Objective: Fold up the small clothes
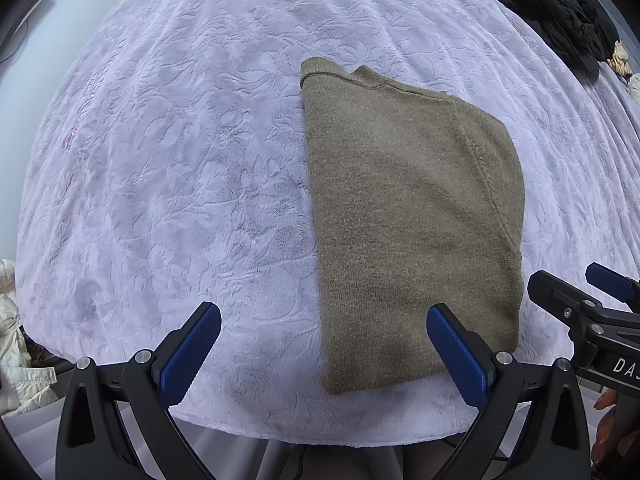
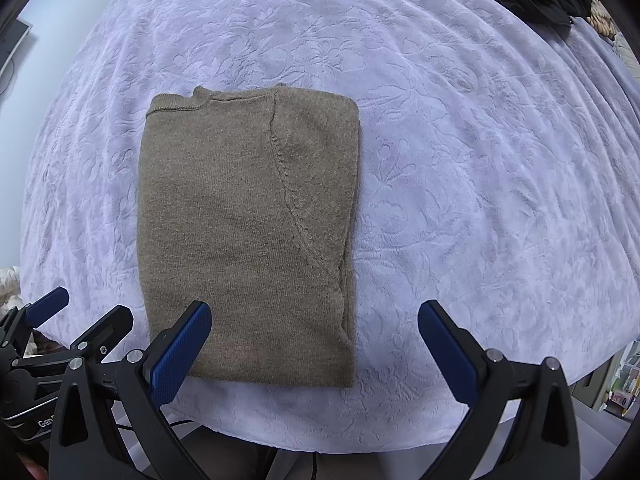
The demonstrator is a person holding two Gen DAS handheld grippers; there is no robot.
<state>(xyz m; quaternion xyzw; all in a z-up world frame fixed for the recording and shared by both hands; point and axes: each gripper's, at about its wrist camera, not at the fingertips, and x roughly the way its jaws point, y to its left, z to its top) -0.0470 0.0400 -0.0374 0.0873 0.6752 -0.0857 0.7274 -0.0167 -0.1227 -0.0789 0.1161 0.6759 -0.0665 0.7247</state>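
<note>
Olive-brown knit sweater (image 2: 248, 236) lying flat on a bed covered by a pale lavender plush blanket (image 2: 460, 184). Folded to a tall, narrow rectangle; long axis running away from the cameras. Fine fuzzy knit, matte, slightly pilled. Ribbed collar band (image 2: 176, 104) at the far left corner, with a small notch beside it. Curved raised seam (image 2: 288, 188) sweeping from the far edge down toward the near right edge, marking a folded-in sleeve layer. Right edge showing stacked layers; near hem straight, close to the near edge of the bed.

Blanket surface: embossed floral and leaf relief, soft nap, a few darker brushed patches. Draped over the near bed edge.

Left tool (image 1: 324, 352): black plastic arms with metal pivot pins, blue ribbed pads (image 1: 192, 352), spread wide apart, gripping nothing. Held above the near bed edge, right pad overlapping the near hem of the sweater (image 1: 412, 220) in view; contact not discernible.

Right tool (image 2: 314, 352): same build, blue ribbed pads (image 2: 182, 354) wide apart, nothing between them. Left pad seen over the near left corner of the sweater; the near right corner falling between the two pads.

Each tool visible at the margin of the other's view, side by side.

Far right corner of the bed: heap of black crumpled fabric (image 1: 556, 8), glossy, puffy. Cream quilted garment (image 1: 16, 344) at the lower left, off the bed.
</note>
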